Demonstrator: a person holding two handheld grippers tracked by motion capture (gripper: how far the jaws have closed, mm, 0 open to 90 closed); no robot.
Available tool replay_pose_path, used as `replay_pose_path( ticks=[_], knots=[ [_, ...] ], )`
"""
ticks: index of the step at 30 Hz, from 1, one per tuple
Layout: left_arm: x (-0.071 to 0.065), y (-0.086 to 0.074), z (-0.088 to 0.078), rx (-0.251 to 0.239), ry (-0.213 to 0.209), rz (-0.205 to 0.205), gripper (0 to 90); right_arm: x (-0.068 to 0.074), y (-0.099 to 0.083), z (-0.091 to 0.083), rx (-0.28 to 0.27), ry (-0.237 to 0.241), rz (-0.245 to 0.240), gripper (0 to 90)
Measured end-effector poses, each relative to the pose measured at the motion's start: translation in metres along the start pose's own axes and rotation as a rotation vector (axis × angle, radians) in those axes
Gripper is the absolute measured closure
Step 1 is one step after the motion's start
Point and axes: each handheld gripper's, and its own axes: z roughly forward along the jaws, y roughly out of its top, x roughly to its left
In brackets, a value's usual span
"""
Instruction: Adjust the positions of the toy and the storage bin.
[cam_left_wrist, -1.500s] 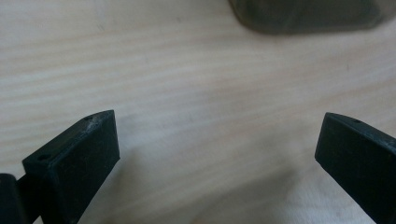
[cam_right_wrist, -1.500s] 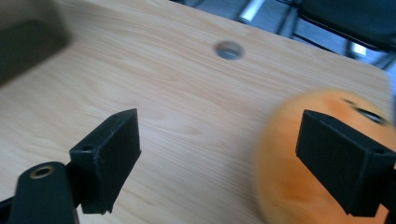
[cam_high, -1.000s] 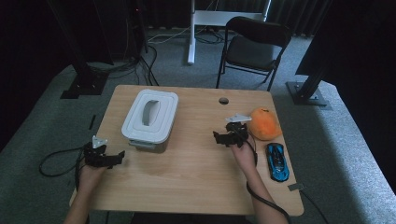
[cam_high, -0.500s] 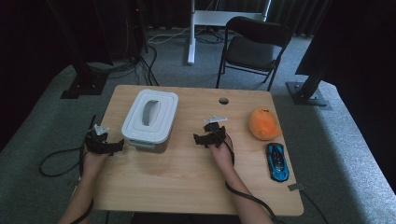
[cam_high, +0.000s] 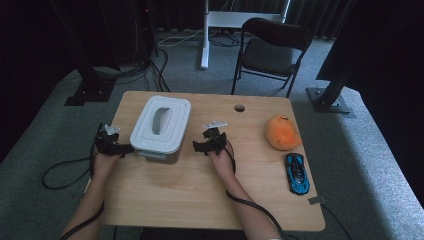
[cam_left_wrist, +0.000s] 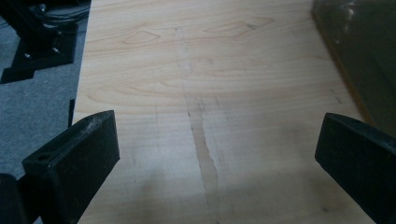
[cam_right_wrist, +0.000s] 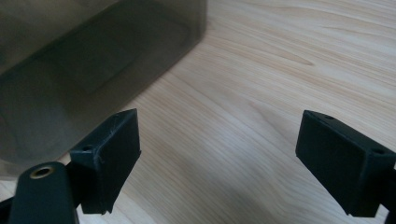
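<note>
A grey storage box with a white lid (cam_high: 161, 128) stands on the left half of the wooden table (cam_high: 200, 195). My left gripper (cam_high: 114, 145) rests just off the box's left side, open, with bare wood between its jaws; the box's dark wall (cam_left_wrist: 364, 51) lies at the right of the left gripper view. My right gripper (cam_high: 204, 145) hovers a short way off the box's right side, open and holding nothing. The smoky box wall (cam_right_wrist: 84, 60) fills the upper left of the right gripper view.
An orange soft toy (cam_high: 282, 132) and a blue toy car (cam_high: 297, 173) lie at the table's right side. A small hole (cam_high: 239, 107) marks the far edge. A black chair (cam_high: 272, 50) stands behind the table, and cables trail off the left edge.
The right gripper has travelled left from beside the orange toy to near the box's right side. The left gripper has moved forward and right up to the box's left side.
</note>
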Motion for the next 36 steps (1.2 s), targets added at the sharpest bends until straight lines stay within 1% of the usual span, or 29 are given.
replay_pose_path(
  ticks=[2,4,6,7,8,9,10,11,13,15,16,19,20,22,24,26,28,31,33,35,36],
  knots=[
    [-0.001,0.003,0.002,0.003,-0.004,0.003,0.3,0.003,0.001,0.002,0.001,0.008,0.007,13.1],
    [-0.003,0.006,0.002,0.002,-0.009,0.009,0.3,0.004,0.003,0.003,0.004,-0.014,0.006,13.1],
    [-0.005,0.009,0.003,0.0,-0.019,0.018,0.3,0.004,0.005,0.004,-0.006,0.002,0.025,13.1],
    [-0.006,0.01,0.003,-0.005,-0.02,0.016,0.3,0.004,0.006,0.005,-0.004,-0.001,0.022,13.1],
    [-0.008,0.011,0.002,-0.011,-0.034,0.017,0.3,0.005,0.006,0.005,-0.003,-0.003,0.021,13.1],
    [-0.01,0.011,0.002,-0.014,-0.041,0.024,0.4,0.005,0.007,0.006,-0.005,0.009,0.017,13.0],
    [-0.012,0.012,0.002,-0.013,-0.051,0.027,0.5,0.006,0.007,0.007,0.0,0.01,0.014,12.9],
    [-0.013,0.012,0.003,-0.011,-0.061,0.032,0.5,0.007,0.007,0.008,0.006,-0.001,0.006,12.9],
    [-0.016,0.011,0.004,-0.006,-0.069,0.04,0.5,0.007,0.007,0.007,-0.005,0.016,0.014,12.8],
    [-0.02,0.01,0.004,-0.002,-0.084,0.044,0.5,0.008,0.008,0.007,-0.005,0.008,0.006,12.8],
    [-0.023,0.01,0.004,-0.002,-0.096,0.044,0.5,0.008,0.008,0.007,-0.008,0.014,0.005,12.8],
    [-0.03,0.009,0.003,0.002,-0.113,0.053,0.5,0.007,0.008,0.006,-0.002,-0.001,-0.017,12.8],
    [-0.032,0.009,0.004,0.003,-0.119,0.054,0.5,0.005,0.008,0.007,0.003,0.003,-0.015,12.7],
    [-0.035,0.01,0.004,0.008,-0.125,0.054,0.5,0.003,0.008,0.007,0.006,-0.004,-0.008,12.7],
    [-0.038,0.011,0.003,-0.002,-0.131,0.056,0.5,0.002,0.008,0.008,0.008,0.003,-0.003,12.7],
    [-0.039,0.014,0.002,0.004,-0.119,0.076,0.5,0.002,0.009,0.009,0.01,-0.002,-0.017,12.7],
    [-0.037,0.016,0.003,0.007,-0.101,0.083,0.5,0.001,0.01,0.011,0.028,-0.022,-0.032,12.7],
    [-0.033,0.019,0.005,0.008,-0.083,0.077,0.5,-0.003,0.012,0.013,0.029,-0.029,-0.023,12.7],
    [-0.03,0.021,0.006,0.001,-0.074,0.08,0.5,-0.007,0.013,0.014,0.029,-0.026,-0.005,12.7],
    [-0.027,0.024,0.009,0.006,-0.07,0.071,0.5,-0.011,0.015,0.016,0.031,-0.047,-0.004,12.7],
    [-0.027,0.026,0.01,0.007,-0.068,0.075,0.5,-0.013,0.017,0.018,0.037,-0.048,0.001,12.7]
  ],
)
